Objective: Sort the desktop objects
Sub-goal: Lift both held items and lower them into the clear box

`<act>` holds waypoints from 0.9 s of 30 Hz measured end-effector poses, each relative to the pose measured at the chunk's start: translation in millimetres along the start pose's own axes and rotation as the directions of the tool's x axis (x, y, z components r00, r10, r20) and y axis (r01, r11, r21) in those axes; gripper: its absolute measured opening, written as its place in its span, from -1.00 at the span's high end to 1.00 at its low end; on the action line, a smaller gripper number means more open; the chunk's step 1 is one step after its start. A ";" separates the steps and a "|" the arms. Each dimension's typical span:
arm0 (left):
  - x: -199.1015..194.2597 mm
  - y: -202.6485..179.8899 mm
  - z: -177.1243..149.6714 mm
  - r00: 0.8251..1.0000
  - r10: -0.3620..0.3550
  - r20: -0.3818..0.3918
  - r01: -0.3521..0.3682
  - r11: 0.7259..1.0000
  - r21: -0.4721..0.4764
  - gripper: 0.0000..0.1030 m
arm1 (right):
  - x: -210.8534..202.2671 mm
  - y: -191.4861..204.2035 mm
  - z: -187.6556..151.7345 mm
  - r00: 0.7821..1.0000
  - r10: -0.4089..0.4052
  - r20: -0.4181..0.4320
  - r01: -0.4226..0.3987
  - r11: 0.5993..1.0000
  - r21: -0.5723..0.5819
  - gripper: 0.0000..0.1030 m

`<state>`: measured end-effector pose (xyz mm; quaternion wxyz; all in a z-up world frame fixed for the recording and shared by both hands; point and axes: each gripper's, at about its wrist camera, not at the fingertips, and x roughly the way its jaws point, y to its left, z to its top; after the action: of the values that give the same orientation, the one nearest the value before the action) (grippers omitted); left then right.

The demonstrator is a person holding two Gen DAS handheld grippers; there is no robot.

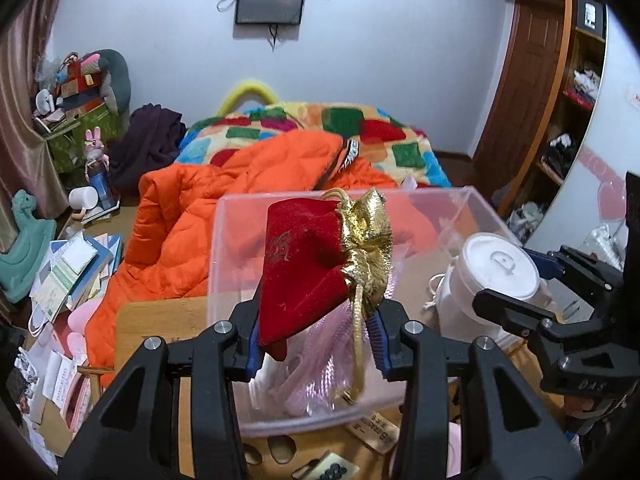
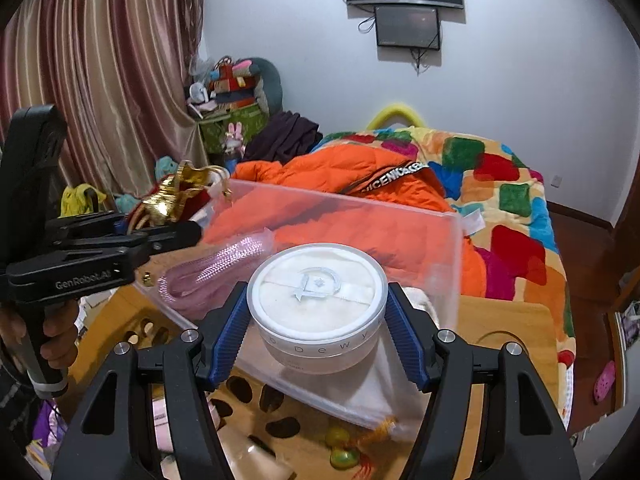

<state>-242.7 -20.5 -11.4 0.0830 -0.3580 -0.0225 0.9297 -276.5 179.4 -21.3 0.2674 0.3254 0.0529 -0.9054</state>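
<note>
Blue pads of the left claw (image 1: pixel 316 340) pinched a red velvet pouch (image 1: pixel 304 264) above the clear bin (image 1: pixel 224 248). Right view: the right claw (image 2: pixel 318 332) clamped a white jar (image 2: pixel 318 300) over that bin; releasing both seemed next.

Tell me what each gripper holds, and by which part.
Left gripper pinches the red velvet pouch at its lower end; right gripper clamps the round white jar by its sides.
</note>
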 end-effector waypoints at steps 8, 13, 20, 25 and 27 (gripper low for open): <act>7.7 -5.0 -1.3 1.000 -0.018 -0.020 0.019 0.999 0.032 0.12 | 24.3 9.7 2.5 0.999 -0.001 -0.047 -0.001 0.998 -0.055 -0.22; 11.8 -4.7 -0.7 0.999 -0.032 -0.038 0.033 0.999 0.031 -0.06 | 31.2 15.7 2.4 0.998 -0.017 -0.068 0.010 0.996 -0.093 -0.22; 10.0 -2.7 -0.3 0.997 -0.059 -0.040 0.060 0.998 0.027 -0.27 | 32.7 20.4 4.1 0.997 -0.007 -0.082 -0.001 0.996 -0.093 -0.22; -1.2 -1.3 -0.5 0.997 -0.081 -0.015 0.081 0.996 0.024 -0.44 | 32.9 23.1 5.3 0.996 -0.017 -0.087 0.008 0.995 -0.103 -0.22; -4.6 -1.5 -0.2 0.996 -0.083 -0.011 0.084 0.996 0.025 -0.45 | 31.4 27.3 6.0 0.996 -0.023 -0.085 0.013 0.993 -0.120 -0.22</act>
<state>-239.0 -19.8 -8.3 0.1265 -0.3601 -0.0251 0.9240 -286.0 140.5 -33.9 0.2756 0.3469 0.1213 -0.8882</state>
